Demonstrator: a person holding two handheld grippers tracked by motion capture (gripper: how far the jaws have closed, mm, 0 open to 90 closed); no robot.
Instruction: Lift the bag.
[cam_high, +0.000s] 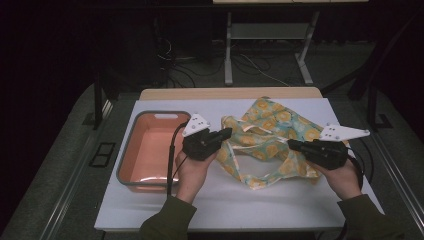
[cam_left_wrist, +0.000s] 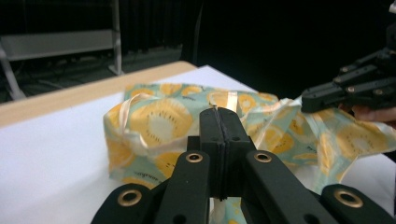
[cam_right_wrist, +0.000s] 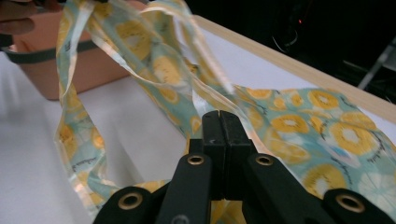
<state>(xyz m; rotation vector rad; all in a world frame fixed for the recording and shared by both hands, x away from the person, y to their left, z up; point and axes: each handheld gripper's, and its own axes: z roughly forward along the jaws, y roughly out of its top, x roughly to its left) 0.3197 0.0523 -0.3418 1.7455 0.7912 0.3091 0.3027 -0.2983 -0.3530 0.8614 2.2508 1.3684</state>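
A: High view first. Your left tongs (cam_high: 227, 133) sit closed at the left edge of the fruit-print cloth (cam_high: 272, 131), your right tongs (cam_high: 292, 144) closed at its lower right part. Cloth lies crumpled on the right half of the white desk (cam_high: 225, 200), partly lifted between your two hands.

B: And the basin?

A: Salmon basin (cam_high: 131, 162) with a grey rim, on the desk left of your left hand (cam_high: 190, 172), apart from the cloth.

B: Left gripper view?

A: Jaws pressed together, cloth (cam_left_wrist: 154, 121) bunched right in front of and under them. Looks pinched on a fold of it, though the contact itself is hidden behind the jaws. Your right tongs (cam_left_wrist: 306, 99) show at far right, at the cloth's upper edge.

B: Right gripper view?

A: Same story: jaws fully together, cloth (cam_right_wrist: 299, 126) running out from under the tips. A strip of it rises up-left off the desk, toward the basin (cam_right_wrist: 70, 65) in the background. The rest lies flat to the right.
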